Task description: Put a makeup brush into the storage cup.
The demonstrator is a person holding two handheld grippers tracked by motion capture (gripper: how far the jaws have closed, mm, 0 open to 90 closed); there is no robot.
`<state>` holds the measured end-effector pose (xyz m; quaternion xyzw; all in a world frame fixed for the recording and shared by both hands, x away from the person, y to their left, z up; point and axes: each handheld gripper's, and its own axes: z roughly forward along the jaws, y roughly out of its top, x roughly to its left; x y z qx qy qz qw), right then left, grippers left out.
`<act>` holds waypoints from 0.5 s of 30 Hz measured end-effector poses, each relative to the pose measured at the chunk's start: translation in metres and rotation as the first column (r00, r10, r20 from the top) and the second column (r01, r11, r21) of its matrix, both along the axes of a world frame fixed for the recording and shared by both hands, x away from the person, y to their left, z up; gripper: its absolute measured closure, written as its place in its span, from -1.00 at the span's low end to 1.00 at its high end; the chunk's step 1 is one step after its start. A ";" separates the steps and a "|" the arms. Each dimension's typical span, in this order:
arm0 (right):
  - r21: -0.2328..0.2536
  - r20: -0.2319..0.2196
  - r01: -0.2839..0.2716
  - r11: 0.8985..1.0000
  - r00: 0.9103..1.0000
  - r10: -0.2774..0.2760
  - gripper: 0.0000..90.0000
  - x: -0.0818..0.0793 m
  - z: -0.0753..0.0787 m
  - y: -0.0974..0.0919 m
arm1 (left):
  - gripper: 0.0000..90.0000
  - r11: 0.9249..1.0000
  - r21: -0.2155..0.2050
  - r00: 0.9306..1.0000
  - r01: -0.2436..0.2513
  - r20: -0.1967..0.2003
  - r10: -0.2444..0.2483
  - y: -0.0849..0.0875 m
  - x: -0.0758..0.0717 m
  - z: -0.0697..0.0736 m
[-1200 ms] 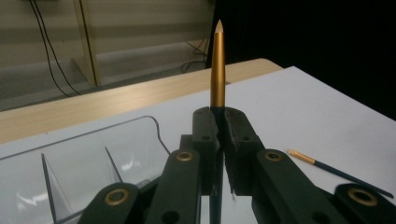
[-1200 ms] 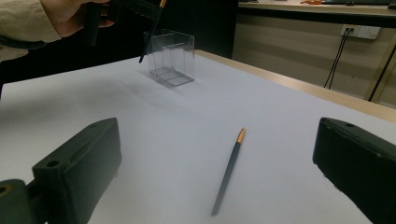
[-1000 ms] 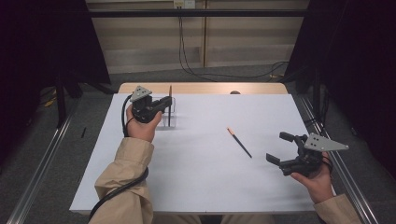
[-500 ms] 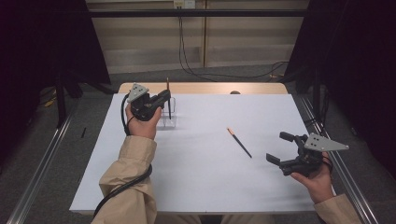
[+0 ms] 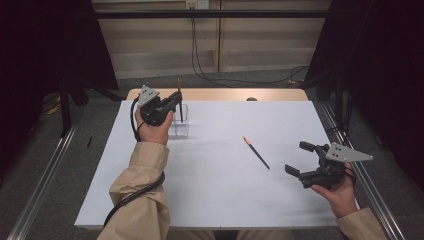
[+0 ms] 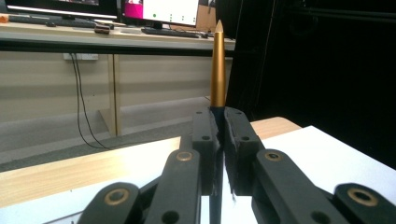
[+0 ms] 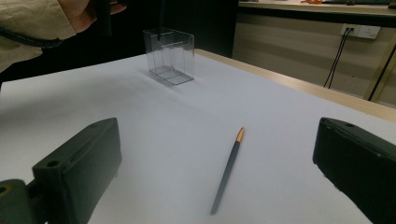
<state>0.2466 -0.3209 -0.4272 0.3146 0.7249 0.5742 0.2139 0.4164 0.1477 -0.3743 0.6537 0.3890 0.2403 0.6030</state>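
Note:
My left gripper (image 5: 176,100) is shut on a dark pen with a gold end (image 5: 179,109), holding it upright. In the left gripper view the gold end (image 6: 218,65) rises above the closed jaws (image 6: 218,126). The pen's lower end hangs in the top of a clear plastic holder (image 5: 180,129) at the table's far left, seen also in the right gripper view (image 7: 170,56). A second dark pen with a gold end (image 5: 256,152) lies flat mid-table (image 7: 228,169). My right gripper (image 5: 296,157) stands open near the right edge, jaws wide either side of that pen in its own view (image 7: 217,158), well short of it.
A white sheet (image 5: 215,200) covers the table, whose wooden back edge (image 5: 225,94) shows beyond it. Metal rails run along both sides on the floor. Cables hang on the wall behind. A small dark object (image 5: 251,99) sits at the sheet's far edge.
The pen in my left gripper stands a little higher over the holder than a second ago. The right gripper and the loose pen have not moved.

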 end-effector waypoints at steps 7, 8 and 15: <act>0.001 -0.003 -0.001 1.000 1.000 0.001 -0.99 0.000 -0.001 0.000 | 0.86 1.000 0.005 1.000 -0.004 0.016 0.004 0.000 0.006 0.003; 0.001 -0.002 -0.001 1.000 1.000 0.001 -0.99 0.000 -0.001 0.000 | 0.86 1.000 0.005 1.000 -0.007 0.015 0.007 -0.001 0.007 0.003; -0.001 -0.004 -0.001 1.000 1.000 0.001 -0.98 0.001 -0.001 -0.001 | 0.86 1.000 0.005 1.000 -0.008 0.030 0.008 -0.005 0.013 0.003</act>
